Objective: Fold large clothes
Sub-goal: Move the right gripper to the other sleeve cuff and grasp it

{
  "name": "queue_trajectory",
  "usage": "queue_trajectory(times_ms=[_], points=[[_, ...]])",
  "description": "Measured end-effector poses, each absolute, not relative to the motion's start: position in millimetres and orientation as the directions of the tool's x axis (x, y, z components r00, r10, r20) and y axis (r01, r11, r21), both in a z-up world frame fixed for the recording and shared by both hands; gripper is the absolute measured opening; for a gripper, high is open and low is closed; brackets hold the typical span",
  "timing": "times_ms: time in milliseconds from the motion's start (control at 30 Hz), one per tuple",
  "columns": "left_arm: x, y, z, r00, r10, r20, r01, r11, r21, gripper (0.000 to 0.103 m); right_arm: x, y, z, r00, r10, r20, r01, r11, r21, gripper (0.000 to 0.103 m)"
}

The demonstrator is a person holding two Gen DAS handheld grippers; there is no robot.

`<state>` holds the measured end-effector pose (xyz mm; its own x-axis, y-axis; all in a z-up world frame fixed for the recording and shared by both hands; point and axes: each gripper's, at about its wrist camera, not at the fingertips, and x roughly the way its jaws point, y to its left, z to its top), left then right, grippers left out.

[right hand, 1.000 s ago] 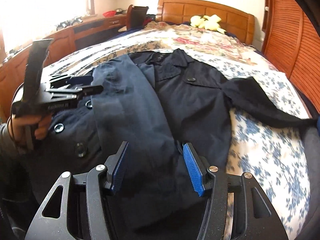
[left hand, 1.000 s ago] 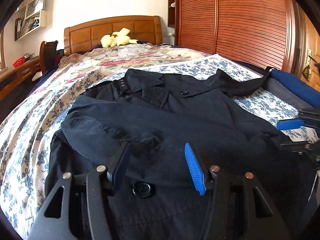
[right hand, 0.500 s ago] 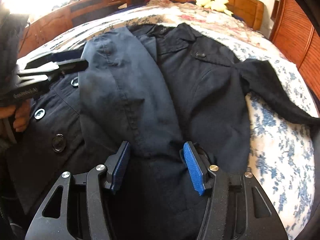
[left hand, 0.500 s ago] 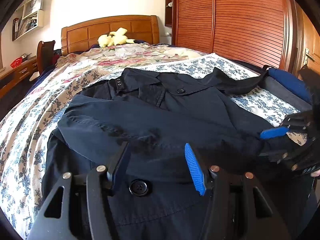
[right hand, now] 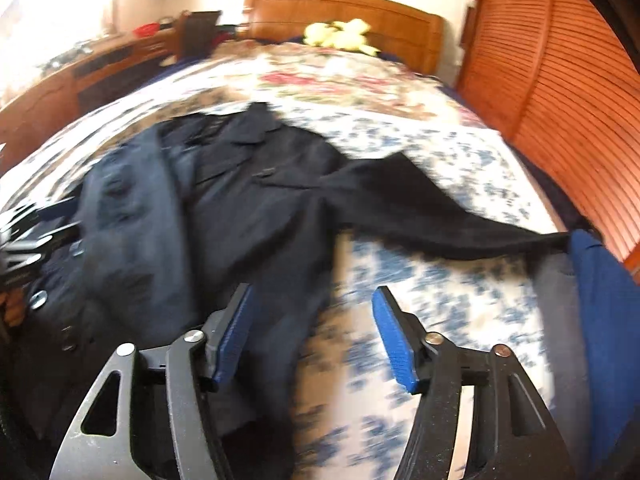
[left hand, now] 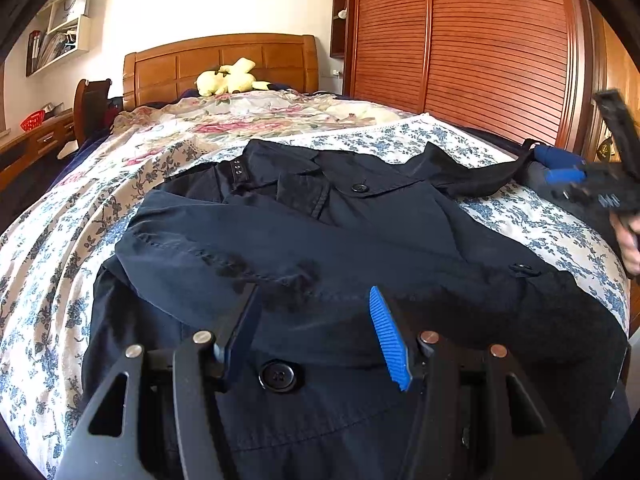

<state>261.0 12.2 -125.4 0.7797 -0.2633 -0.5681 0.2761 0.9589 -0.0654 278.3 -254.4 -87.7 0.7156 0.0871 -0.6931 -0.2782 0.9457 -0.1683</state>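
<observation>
Left gripper [left hand: 312, 332] jaws parted over coat [left hand: 320, 248], right gripper [right hand: 314, 336] jaws opening, empty — at coat's edge

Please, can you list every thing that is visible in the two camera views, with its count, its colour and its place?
coat: one, dark navy, spread on the bed, one sleeve folded across the front, the other stretched toward the wardrobe side
bedspread: one, white with blue flowers, under the coat
quilt: one, cream with pink flowers, near the headboard
soft toy: one, pale yellow, at the headboard
headboard: one, brown wood, far end of the bed
wardrobe: one, reddish slatted wood, beside the bed
wall shelf: one, white, upper corner
basket: one, red, on the desk
left gripper: black with blue pads, jaws apart over the coat, holding nothing
right gripper: same colours, jaws opening, holding nothing
</observation>
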Motion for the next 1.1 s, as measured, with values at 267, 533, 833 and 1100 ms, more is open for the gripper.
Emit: queue_trajectory(times_ms=[267,533,833,1100], points=[[260,12,-126,0.781,-0.262,-0.567,0.276,0.959,-0.062,0.055,352,-324,-79,0.717,-0.031,-0.696,-0.096,0.985,-0.143,0.074],[259,13,-124,0.783,-0.267,-0.562,0.282,0.957,-0.063,0.055,403,-381,-109,0.648,-0.093,-0.756,0.094,0.995,-0.042,0.074],[260,14,-125,0.776,-0.274,-0.569,0.285,0.956,-0.072,0.055,432,-405,-131,0.615,-0.08,-0.784,0.184,0.982,0.045,0.059],[261,13,-125,0.774,-0.276,-0.57,0.287,0.955,-0.073,0.055,442,-384,-119,0.649,-0.107,-0.754,0.125,0.992,-0.033,0.003]])
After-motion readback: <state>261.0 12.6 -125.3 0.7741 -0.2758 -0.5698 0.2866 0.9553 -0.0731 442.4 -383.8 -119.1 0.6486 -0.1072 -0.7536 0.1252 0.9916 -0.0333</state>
